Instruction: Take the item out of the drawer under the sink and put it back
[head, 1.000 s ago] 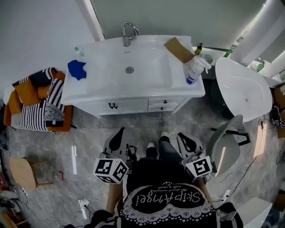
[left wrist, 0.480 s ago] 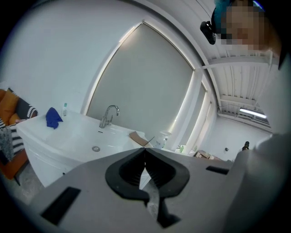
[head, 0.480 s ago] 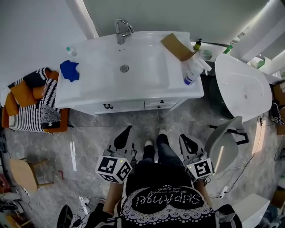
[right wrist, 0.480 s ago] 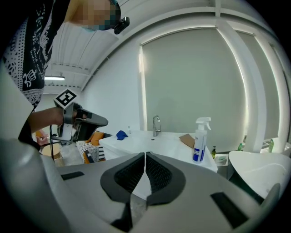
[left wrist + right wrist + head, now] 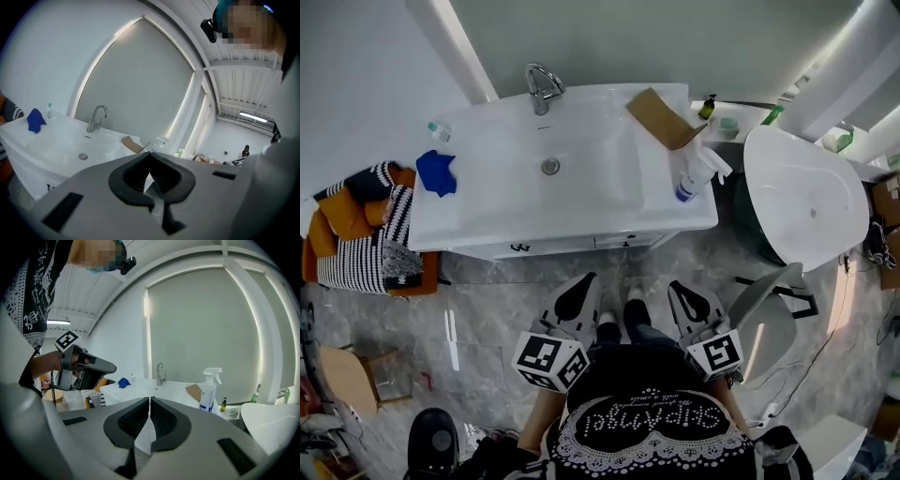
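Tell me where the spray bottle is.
In the head view the spray bottle stands at the right end of the sink counter, beside the cardboard and left of the white tub.

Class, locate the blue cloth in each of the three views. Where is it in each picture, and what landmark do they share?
Head view: blue cloth on the counter's left end.
Left gripper view: cloth at far left, left of the faucet.
Right gripper view: cloth left of centre, near the faucet.
Shared landmark: the faucet.
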Action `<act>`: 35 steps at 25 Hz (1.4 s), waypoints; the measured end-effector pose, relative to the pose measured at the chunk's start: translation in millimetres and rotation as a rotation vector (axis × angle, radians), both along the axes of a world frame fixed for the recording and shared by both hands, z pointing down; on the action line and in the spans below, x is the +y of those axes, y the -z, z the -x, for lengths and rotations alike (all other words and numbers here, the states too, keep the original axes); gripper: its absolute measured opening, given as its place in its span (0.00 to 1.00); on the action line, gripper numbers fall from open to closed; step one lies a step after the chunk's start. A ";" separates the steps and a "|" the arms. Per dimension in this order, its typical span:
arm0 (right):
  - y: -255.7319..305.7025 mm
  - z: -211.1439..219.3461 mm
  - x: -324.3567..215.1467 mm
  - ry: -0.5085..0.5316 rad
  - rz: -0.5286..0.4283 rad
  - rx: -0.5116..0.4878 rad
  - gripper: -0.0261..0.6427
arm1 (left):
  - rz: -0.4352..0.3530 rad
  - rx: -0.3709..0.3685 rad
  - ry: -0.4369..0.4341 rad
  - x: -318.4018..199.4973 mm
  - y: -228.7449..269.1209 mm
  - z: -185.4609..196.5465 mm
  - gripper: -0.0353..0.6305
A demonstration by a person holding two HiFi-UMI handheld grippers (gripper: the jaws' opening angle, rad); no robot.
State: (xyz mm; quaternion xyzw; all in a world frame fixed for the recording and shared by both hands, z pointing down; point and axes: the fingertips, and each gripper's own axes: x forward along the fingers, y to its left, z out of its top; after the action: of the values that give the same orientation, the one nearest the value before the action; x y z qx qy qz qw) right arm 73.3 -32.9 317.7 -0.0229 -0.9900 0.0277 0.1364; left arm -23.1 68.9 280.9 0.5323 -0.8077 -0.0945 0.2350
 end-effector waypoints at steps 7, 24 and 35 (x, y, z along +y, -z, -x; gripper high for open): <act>3.8 25.0 -32.9 0.063 -0.020 -0.026 0.07 | 0.030 -0.046 0.114 -6.3 6.0 24.8 0.06; -13.9 38.1 -93.5 0.166 0.014 -0.023 0.07 | 0.057 -0.055 0.326 -29.8 -3.0 25.5 0.06; -20.0 10.3 -114.1 0.108 0.053 -0.017 0.07 | 0.129 -0.087 0.344 -30.5 0.0 31.2 0.06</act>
State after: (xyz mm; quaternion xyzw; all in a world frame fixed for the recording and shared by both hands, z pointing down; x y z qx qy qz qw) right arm 63.0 -147.0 337.7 -0.0802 -0.9874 0.0465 0.1284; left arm -54.3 38.4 280.9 0.3740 -0.9006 -0.0582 0.2138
